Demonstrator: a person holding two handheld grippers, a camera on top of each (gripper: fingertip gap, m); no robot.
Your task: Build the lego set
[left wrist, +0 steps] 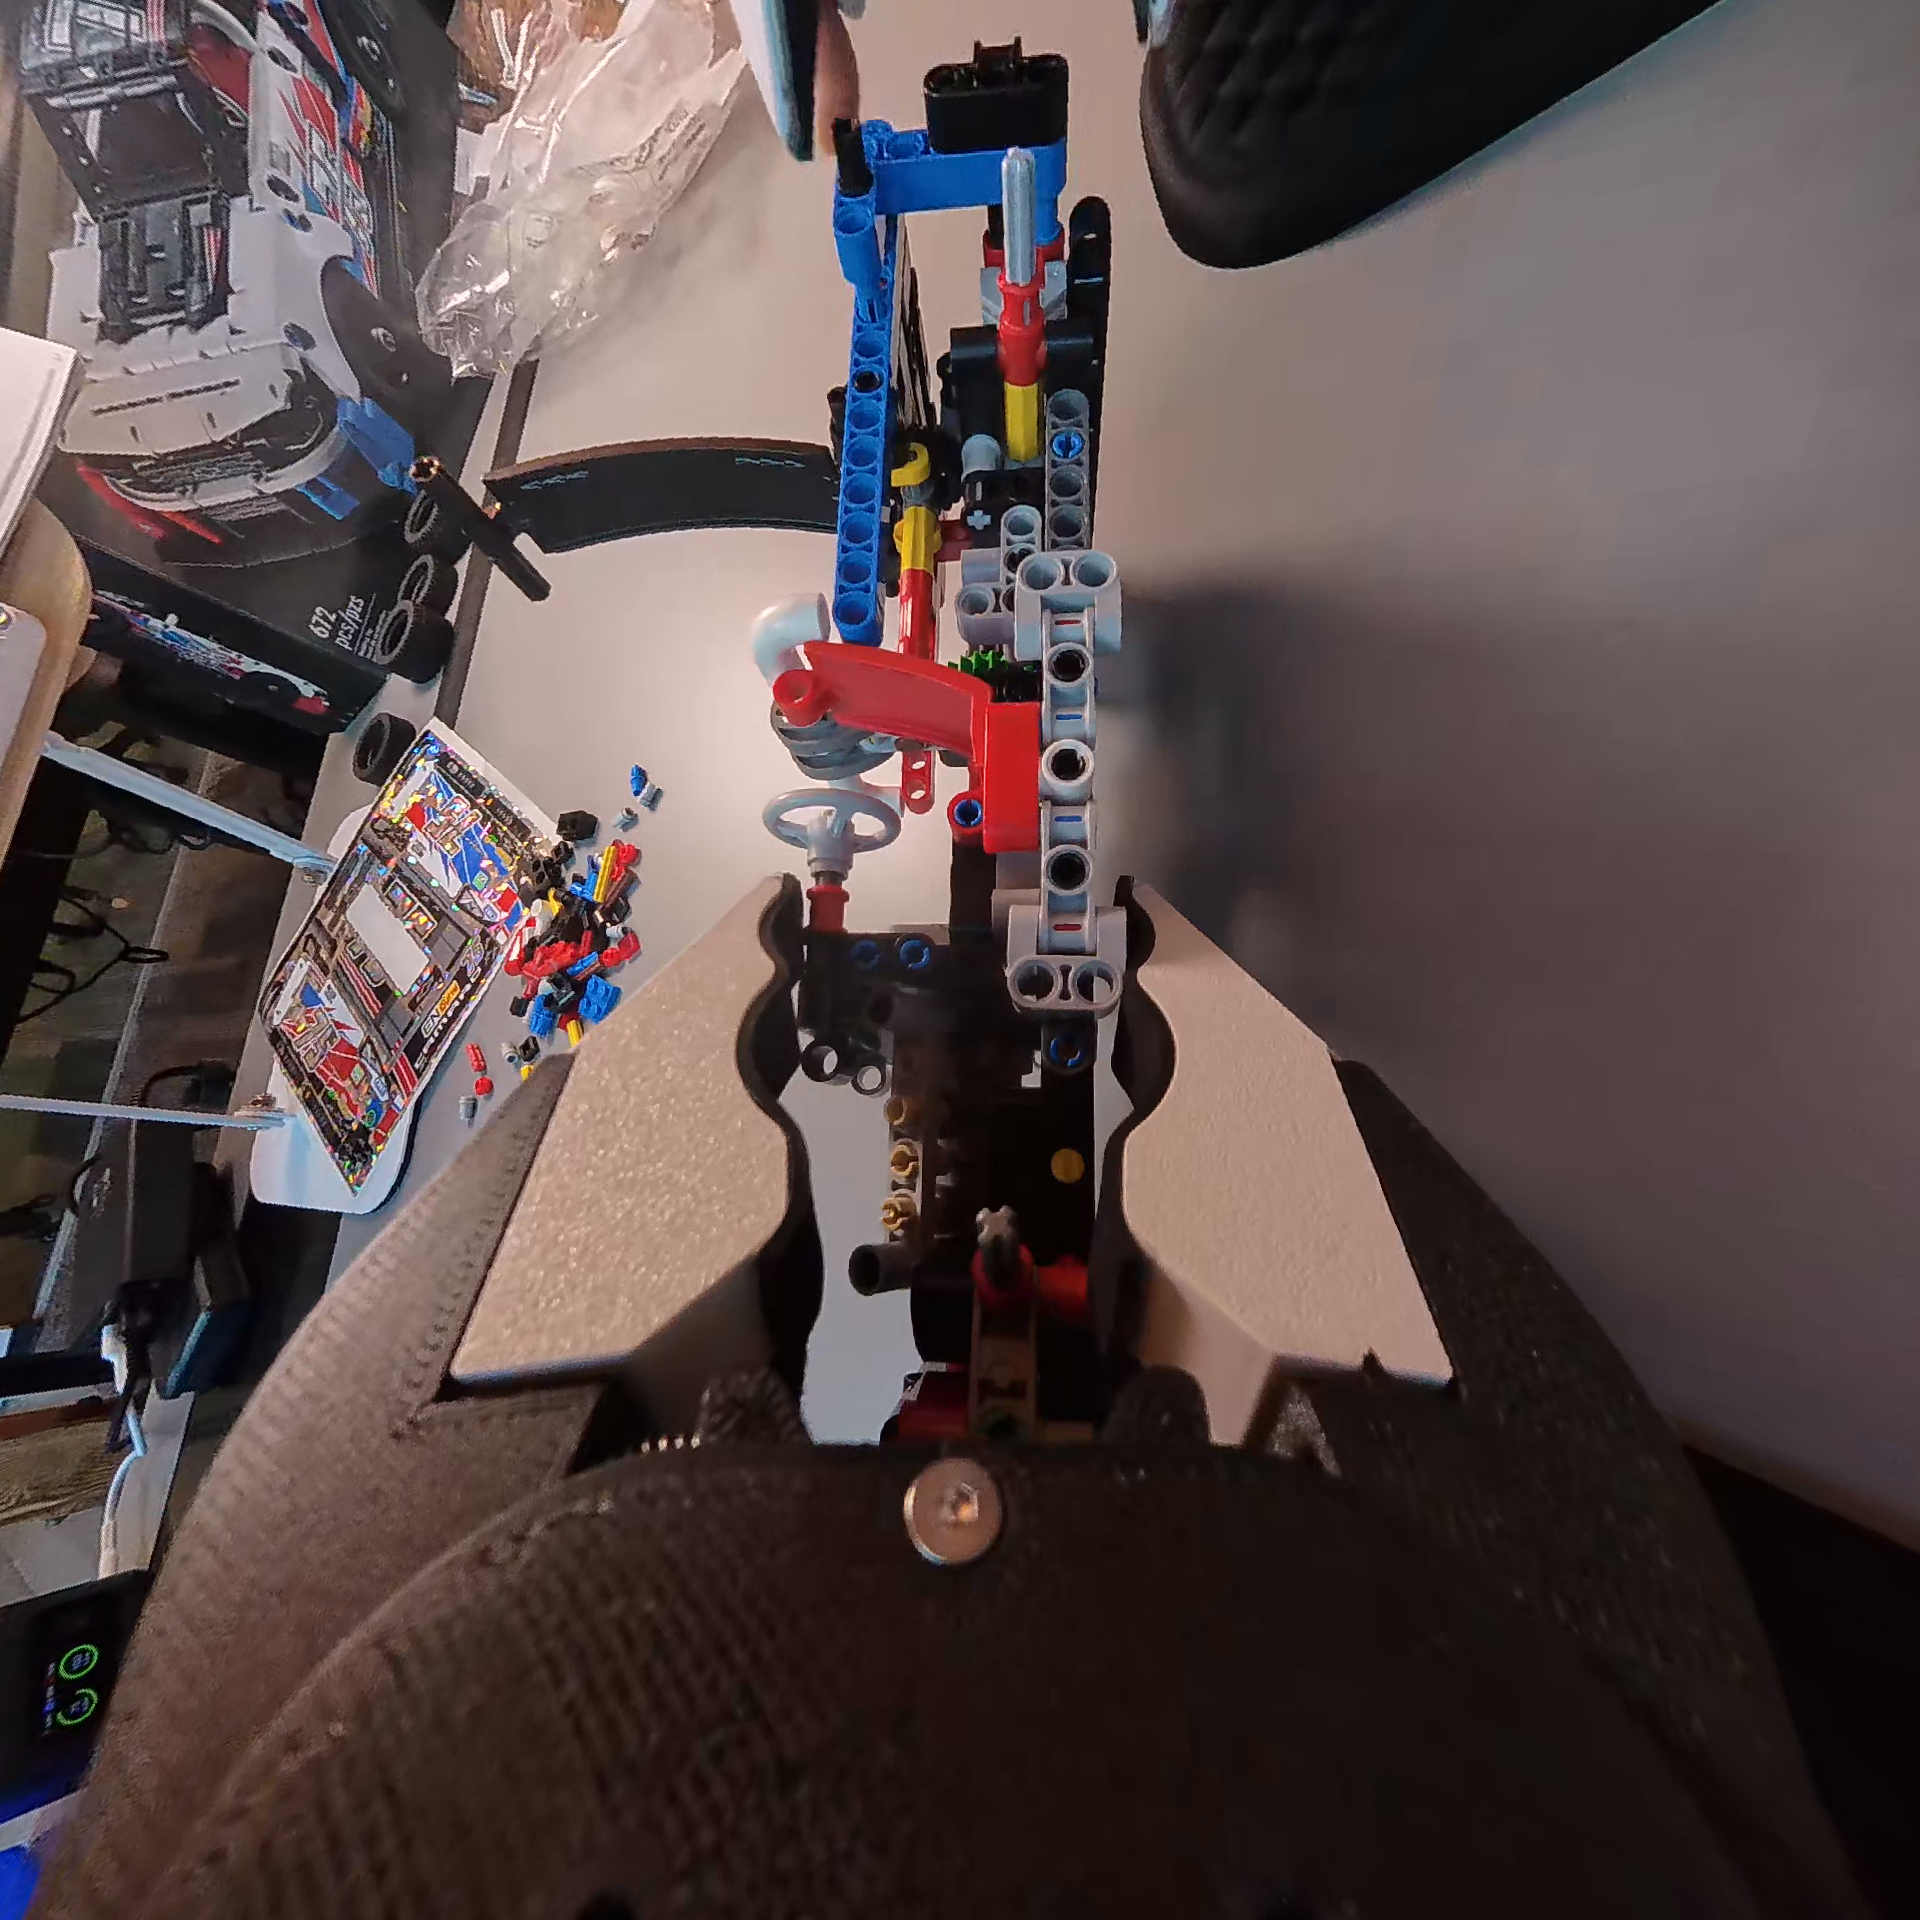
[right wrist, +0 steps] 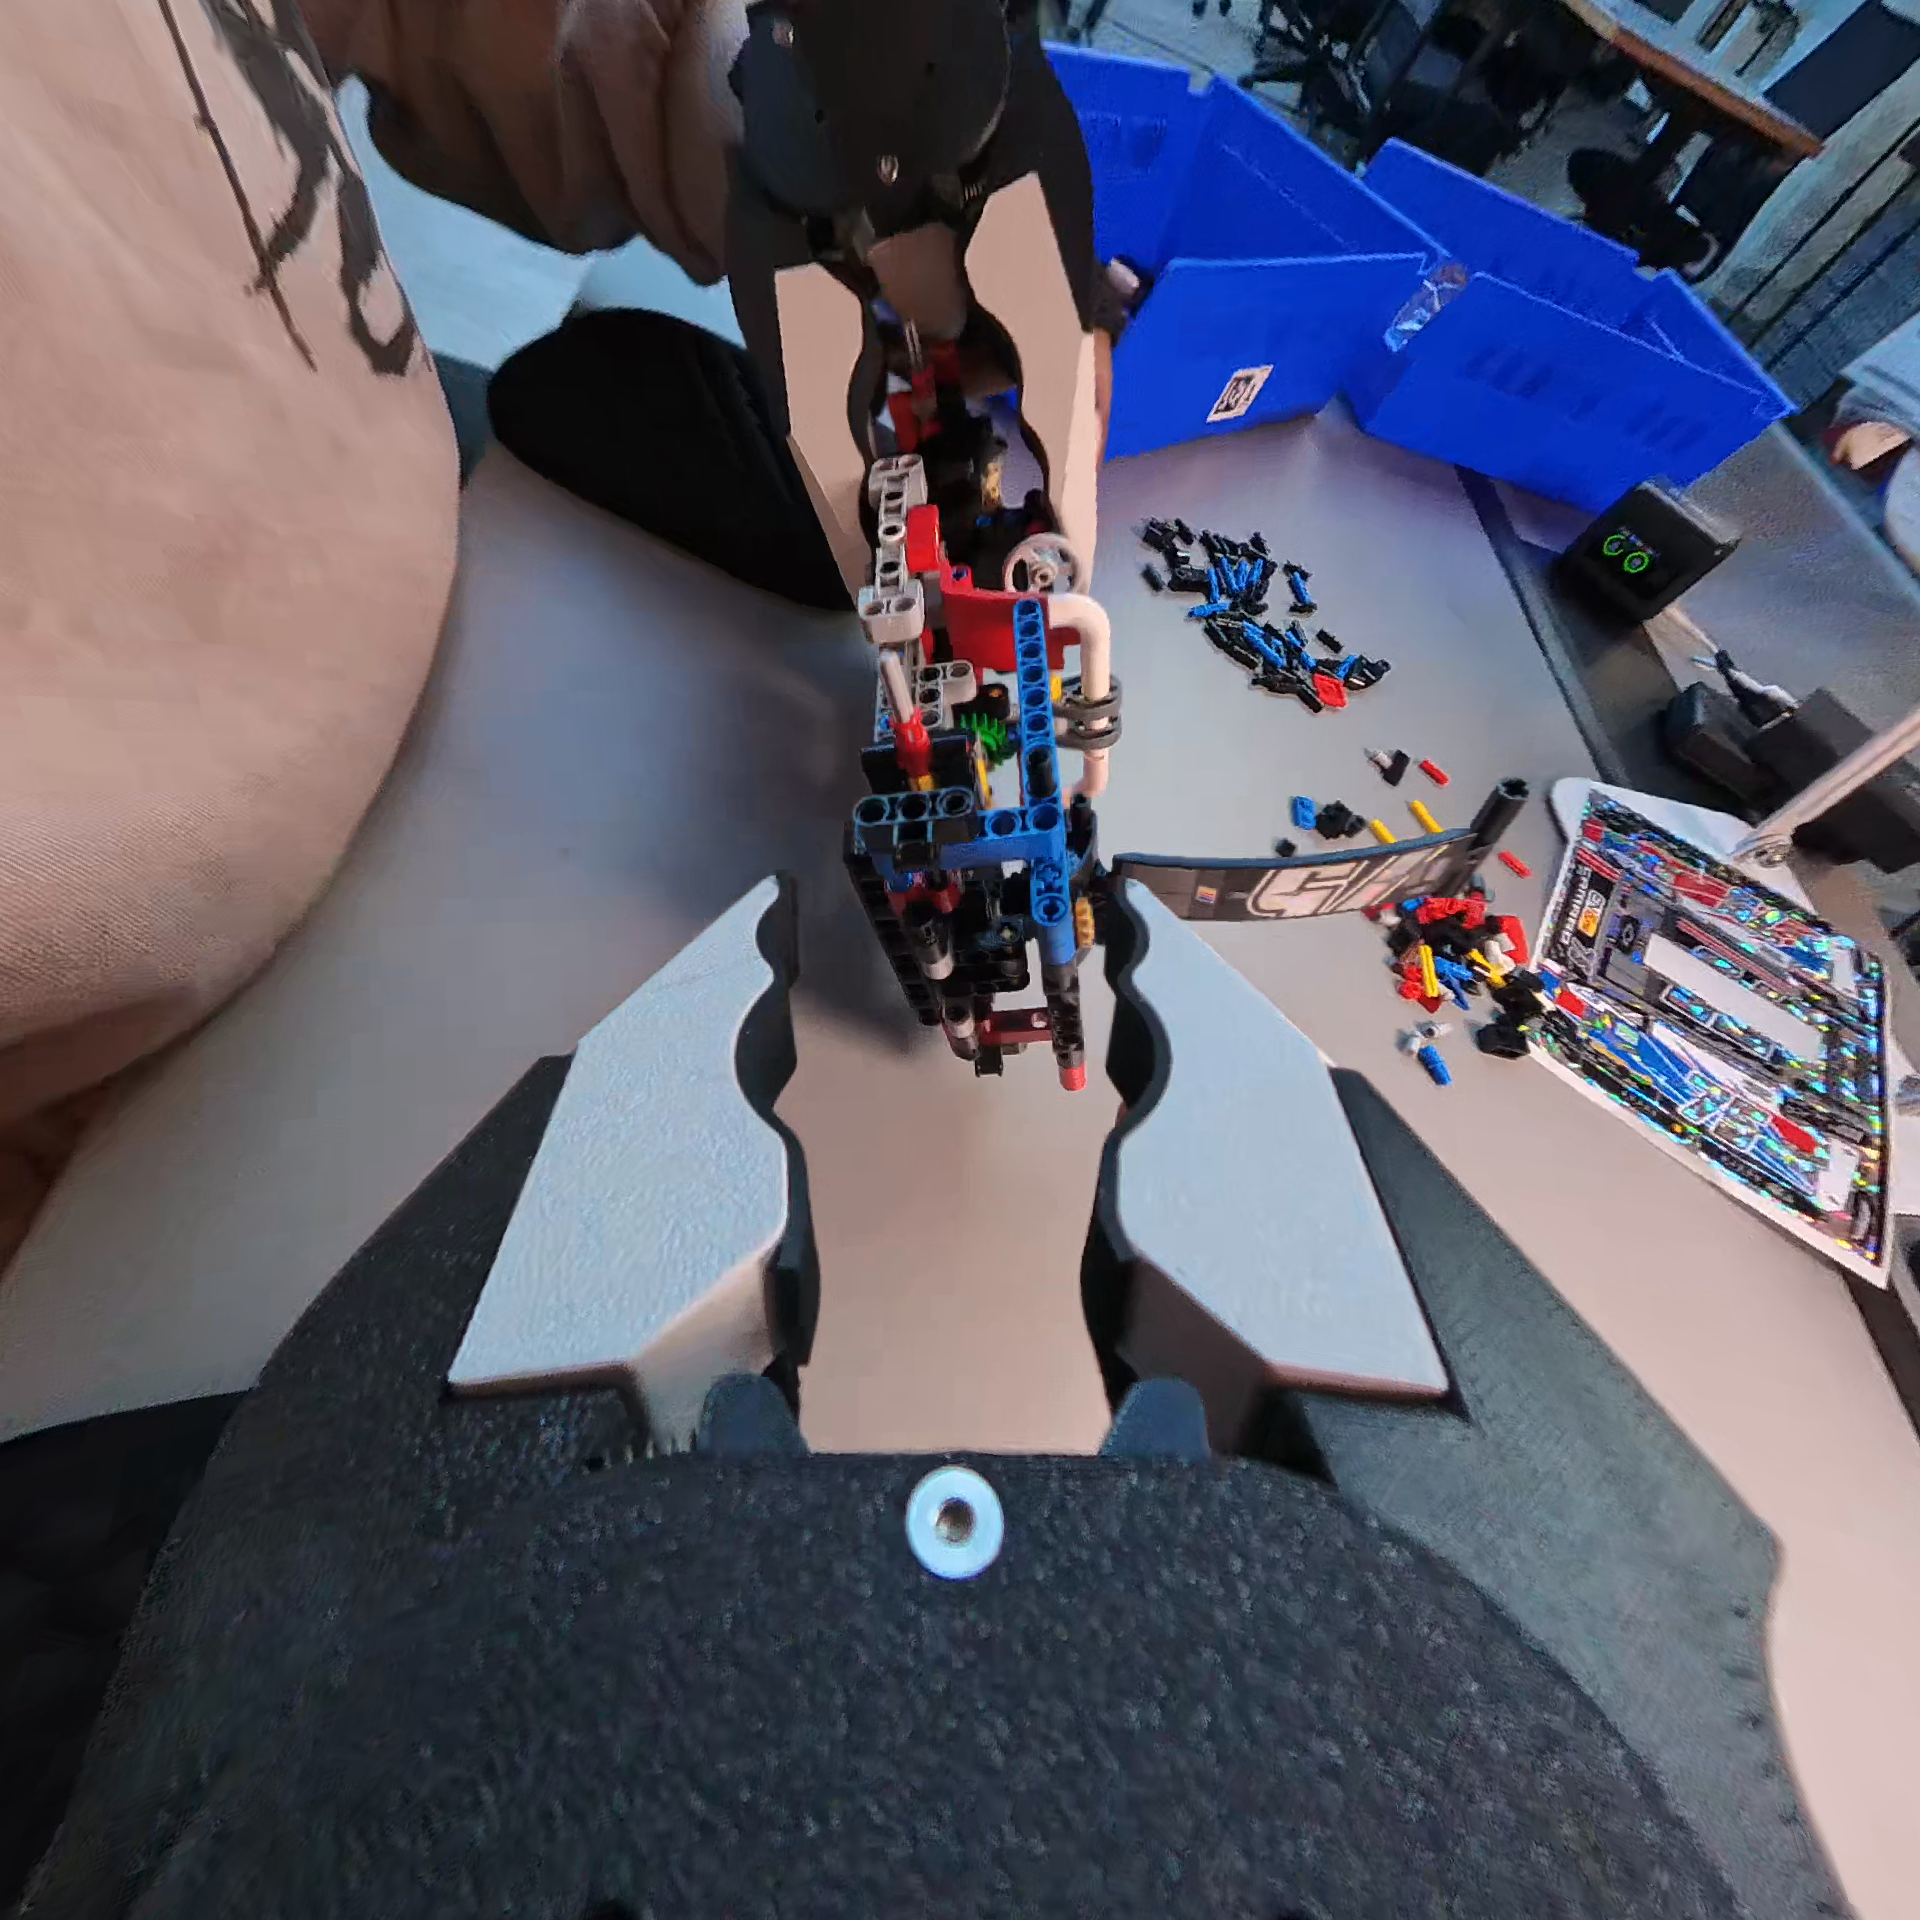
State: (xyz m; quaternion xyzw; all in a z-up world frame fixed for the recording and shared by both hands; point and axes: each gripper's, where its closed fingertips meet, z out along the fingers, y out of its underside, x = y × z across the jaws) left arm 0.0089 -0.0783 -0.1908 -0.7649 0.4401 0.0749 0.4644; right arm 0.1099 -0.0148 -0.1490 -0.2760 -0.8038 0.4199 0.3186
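Bare table (right wrist: 644, 727) on my left, loose parts (right wrist: 1455, 956) crowding right; my left gripper (left wrist: 961, 935) clamps the lego chassis (left wrist: 977, 582), right gripper (right wrist: 951, 925) spread wide, holding nothing

Pale grey table (right wrist: 644, 727); on it a holographic sticker sheet (right wrist: 1714, 1029), a mixed pile of small parts (right wrist: 1455, 956) just beside the sheet, a separate scatter of blue and black pins (right wrist: 1262, 623), blue bins (right wrist: 1455, 343), and a printed set box (left wrist: 223, 343) at the edge.
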